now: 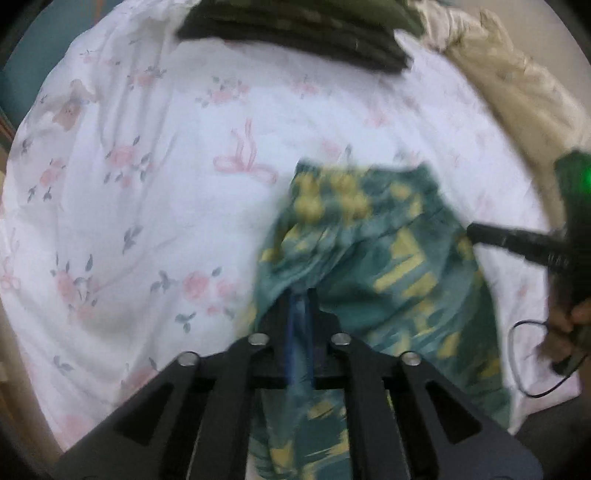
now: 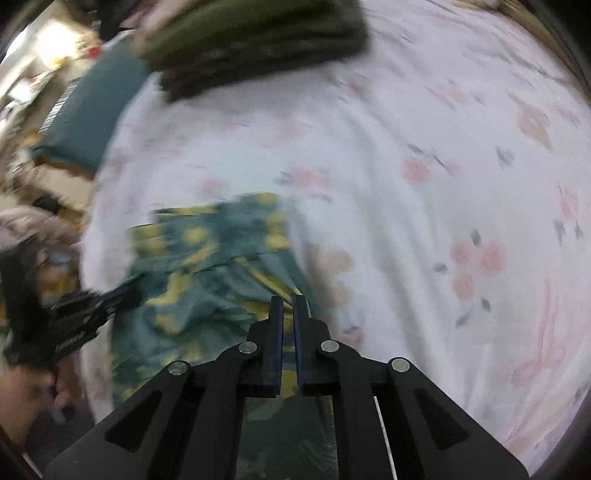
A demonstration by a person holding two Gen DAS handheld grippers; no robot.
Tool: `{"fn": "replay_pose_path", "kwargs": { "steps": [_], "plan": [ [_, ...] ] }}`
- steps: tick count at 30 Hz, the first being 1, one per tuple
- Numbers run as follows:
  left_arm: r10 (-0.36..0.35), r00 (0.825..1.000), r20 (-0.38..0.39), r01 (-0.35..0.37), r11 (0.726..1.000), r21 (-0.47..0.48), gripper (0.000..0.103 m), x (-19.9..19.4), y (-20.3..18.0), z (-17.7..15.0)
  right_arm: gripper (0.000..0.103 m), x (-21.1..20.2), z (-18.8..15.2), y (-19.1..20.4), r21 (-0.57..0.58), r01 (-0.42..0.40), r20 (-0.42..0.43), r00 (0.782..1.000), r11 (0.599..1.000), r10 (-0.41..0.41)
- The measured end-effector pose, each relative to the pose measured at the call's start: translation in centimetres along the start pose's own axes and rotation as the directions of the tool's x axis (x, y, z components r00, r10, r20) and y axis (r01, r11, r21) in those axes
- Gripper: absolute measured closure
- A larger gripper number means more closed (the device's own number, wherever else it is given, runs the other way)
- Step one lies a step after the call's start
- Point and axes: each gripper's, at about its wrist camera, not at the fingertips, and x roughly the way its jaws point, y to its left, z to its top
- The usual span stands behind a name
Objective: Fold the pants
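Two grippers are on the pants at once, each taking an edge so the cloth can be carried over in one even fold, as I judge it. From my left wrist view, the left gripper (image 1: 300,295) has its fingers drawn together on a ridge of the pants (image 1: 369,243), the teal and yellow cloth bunching up between them; the pants lie on the floral bedsheet (image 1: 147,184), toward its right half, with part of them hanging under the gripper body. At the right edge I see the right gripper (image 1: 476,233) touching the cloth's far side, and a dark folded stack (image 1: 295,33) sits well apart at the top of the bed. From my right wrist view, the right gripper (image 2: 289,301) has its fingers close together with a thin fold of the pants (image 2: 207,266) running into the narrow slot between them, so I read it as clamped. The left gripper (image 2: 122,293) grips the opposite edge. Blur hides finer detail.
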Motion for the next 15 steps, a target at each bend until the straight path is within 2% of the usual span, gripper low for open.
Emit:
{"fn": "replay_pose_path", "kwargs": {
  "steps": [1,3,4,5,7,9,11,13,15],
  "plan": [
    [-0.012,1.000,0.017,0.012,1.000,-0.005,0.086,-0.4,0.0,0.4,0.093,-0.5,0.3,0.3,-0.019,-0.015,0.007,1.000,1.000,0.015],
    [-0.005,0.999,0.048,0.004,1.000,0.016,0.076,-0.6,-0.2,1.5,0.073,-1.3,1.1,0.6,-0.047,-0.010,0.031,0.999,0.999,0.011],
    [0.012,0.998,0.056,-0.013,1.000,0.028,0.071,-0.6,-0.3,1.8,0.053,-1.4,1.5,0.5,-0.046,-0.004,0.038,0.999,0.999,0.005],
    [0.039,0.997,0.067,-0.042,0.998,0.041,0.070,-0.5,-0.2,2.4,0.042,-1.3,2.0,0.3,-0.041,-0.005,0.042,0.999,0.999,0.006],
    [0.033,0.997,0.068,-0.037,0.998,0.057,0.070,0.2,-0.4,3.2,0.043,-0.8,3.2,0.3,-0.042,-0.004,0.042,0.999,0.999,0.006],
    [0.025,0.999,0.033,-0.028,0.994,0.105,0.070,1.6,-0.4,4.2,0.043,0.1,3.7,0.3,-0.053,0.002,0.028,1.000,0.999,-0.001],
    [0.074,0.997,0.014,-0.076,0.975,0.211,0.070,3.3,-1.0,5.2,0.043,1.5,4.6,0.2,-0.069,-0.010,0.002,1.000,0.998,0.010],
    [0.037,0.999,0.004,-0.036,0.965,0.260,0.070,3.8,-0.9,5.9,0.043,2.7,5.1,0.2,-0.087,-0.002,-0.026,1.000,0.996,0.000],
    [-0.026,0.999,-0.042,0.035,0.968,0.247,0.069,4.6,-0.4,6.7,0.044,4.1,5.5,0.2,-0.099,0.000,-0.061,0.998,0.995,-0.006]
  ]
}}
